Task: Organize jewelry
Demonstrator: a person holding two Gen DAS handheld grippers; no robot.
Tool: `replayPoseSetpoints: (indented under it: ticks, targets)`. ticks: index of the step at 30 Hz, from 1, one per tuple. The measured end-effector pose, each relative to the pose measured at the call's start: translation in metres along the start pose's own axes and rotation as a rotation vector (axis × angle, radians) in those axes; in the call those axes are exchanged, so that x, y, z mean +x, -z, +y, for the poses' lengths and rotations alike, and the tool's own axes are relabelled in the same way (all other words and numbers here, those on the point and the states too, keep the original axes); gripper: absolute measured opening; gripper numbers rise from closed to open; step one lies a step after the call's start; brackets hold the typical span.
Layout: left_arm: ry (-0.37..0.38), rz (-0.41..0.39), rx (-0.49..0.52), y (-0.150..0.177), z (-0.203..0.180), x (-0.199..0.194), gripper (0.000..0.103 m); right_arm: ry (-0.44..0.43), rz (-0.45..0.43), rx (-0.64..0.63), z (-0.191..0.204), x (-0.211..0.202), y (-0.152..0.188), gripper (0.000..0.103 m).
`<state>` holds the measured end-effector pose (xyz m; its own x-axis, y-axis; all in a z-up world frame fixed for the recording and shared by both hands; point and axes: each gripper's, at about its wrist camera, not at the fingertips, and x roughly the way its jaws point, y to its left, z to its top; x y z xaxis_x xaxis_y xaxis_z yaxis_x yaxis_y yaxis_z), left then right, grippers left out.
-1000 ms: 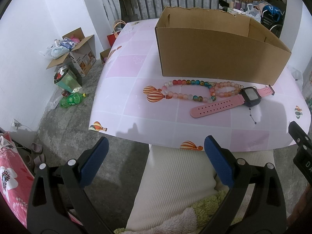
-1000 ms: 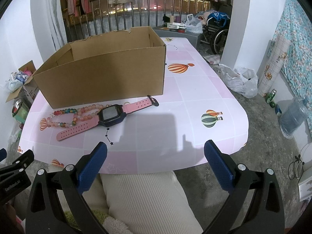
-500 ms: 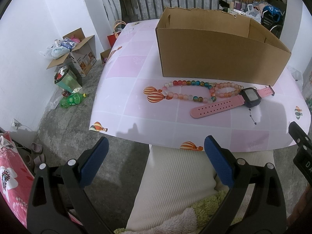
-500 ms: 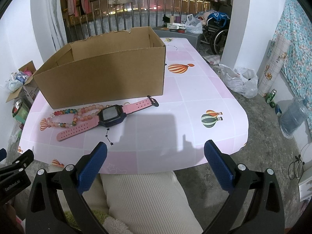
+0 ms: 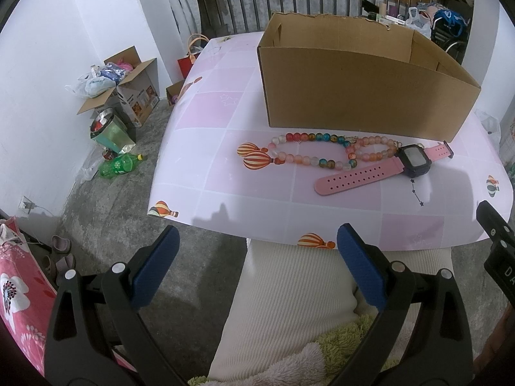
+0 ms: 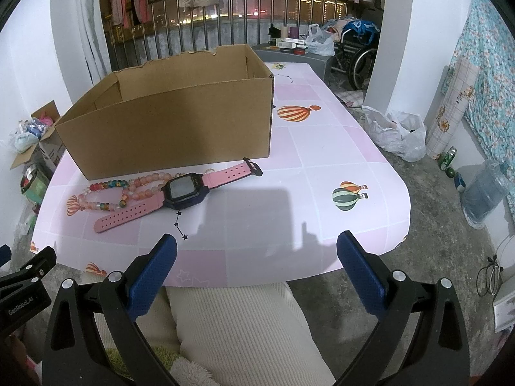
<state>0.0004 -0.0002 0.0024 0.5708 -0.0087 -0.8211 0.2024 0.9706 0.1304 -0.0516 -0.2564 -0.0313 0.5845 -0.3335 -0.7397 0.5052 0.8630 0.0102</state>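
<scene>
Right wrist: watch (image 6: 185, 189) beyond spread tool (image 6: 256, 246)

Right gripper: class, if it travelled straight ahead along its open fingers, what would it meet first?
Probably bare tablecloth, as the right gripper points at the shadowed patch right of the pink watch. The cardboard box lies farther back and left. Depth is uncertain.
</scene>
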Motion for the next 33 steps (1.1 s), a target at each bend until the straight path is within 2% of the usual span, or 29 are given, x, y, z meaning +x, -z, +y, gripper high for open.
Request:
replayPoseSetpoints:
  ticks: [33]
  targets:
    - [0.000, -0.003, 0.000, 0.0025, -0.0012, 0.0004, 0.095, -0.001, -0.008, 0.000, 0.0035, -0.0021, -0.0046, 0.097]
